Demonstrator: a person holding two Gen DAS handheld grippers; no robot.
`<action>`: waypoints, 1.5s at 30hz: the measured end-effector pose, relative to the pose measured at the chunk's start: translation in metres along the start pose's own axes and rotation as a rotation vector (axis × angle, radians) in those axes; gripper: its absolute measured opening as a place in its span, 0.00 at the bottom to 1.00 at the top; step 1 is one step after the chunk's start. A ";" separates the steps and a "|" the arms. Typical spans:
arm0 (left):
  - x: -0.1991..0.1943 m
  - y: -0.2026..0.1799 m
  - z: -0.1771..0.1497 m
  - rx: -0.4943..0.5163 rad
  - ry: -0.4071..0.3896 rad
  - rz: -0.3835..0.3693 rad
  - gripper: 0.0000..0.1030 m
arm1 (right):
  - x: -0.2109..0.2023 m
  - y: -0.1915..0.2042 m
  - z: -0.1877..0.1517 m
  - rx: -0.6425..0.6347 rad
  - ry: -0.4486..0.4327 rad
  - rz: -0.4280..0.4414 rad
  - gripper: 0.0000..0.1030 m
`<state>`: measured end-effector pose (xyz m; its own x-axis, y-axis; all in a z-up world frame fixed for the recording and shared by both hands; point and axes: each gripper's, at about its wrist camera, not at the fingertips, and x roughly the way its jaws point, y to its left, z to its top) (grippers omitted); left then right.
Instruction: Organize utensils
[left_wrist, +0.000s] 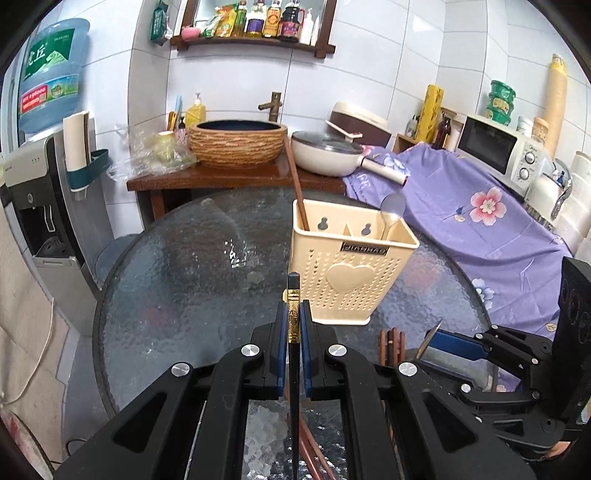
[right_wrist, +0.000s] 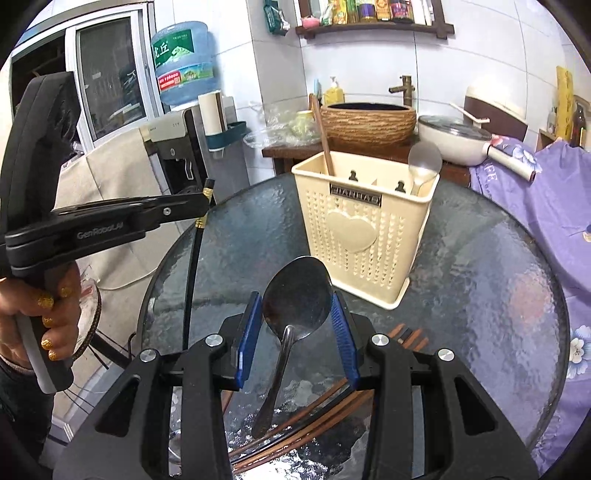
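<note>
A cream utensil holder (left_wrist: 351, 273) (right_wrist: 365, 225) stands on the round glass table (left_wrist: 184, 266). It holds a brown chopstick (left_wrist: 295, 181) on its left side and a metal spoon (left_wrist: 392, 210) on its right. My left gripper (left_wrist: 294, 314) is shut on a black chopstick (left_wrist: 293, 369) with a gold band, held above the table just left of the holder; it also shows in the right wrist view (right_wrist: 201, 206). My right gripper (right_wrist: 297, 310) is shut on a metal spoon (right_wrist: 295, 299), bowl forward, in front of the holder.
Several brown chopsticks (right_wrist: 317, 417) lie on the table near me, also seen in the left wrist view (left_wrist: 391, 345). Behind the table stand a woven basin (left_wrist: 238, 142), a white pan (left_wrist: 325, 153) and a purple flowered cloth (left_wrist: 480, 229). A water dispenser (left_wrist: 40, 192) stands at left.
</note>
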<state>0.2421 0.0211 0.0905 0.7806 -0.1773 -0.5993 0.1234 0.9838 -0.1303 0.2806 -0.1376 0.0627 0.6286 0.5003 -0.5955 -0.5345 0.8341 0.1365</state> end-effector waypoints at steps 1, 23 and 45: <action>-0.002 0.000 0.001 0.001 -0.005 -0.002 0.06 | -0.001 0.000 0.002 -0.004 -0.003 -0.004 0.38; -0.063 -0.019 0.076 0.031 -0.175 -0.041 0.06 | -0.028 -0.014 0.071 -0.018 -0.128 -0.115 0.38; -0.051 -0.016 0.165 -0.123 -0.458 -0.026 0.06 | 0.002 -0.033 0.161 -0.060 -0.336 -0.425 0.38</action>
<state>0.3014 0.0188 0.2529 0.9714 -0.1447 -0.1881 0.0952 0.9637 -0.2495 0.3909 -0.1264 0.1844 0.9370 0.1771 -0.3011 -0.2193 0.9692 -0.1124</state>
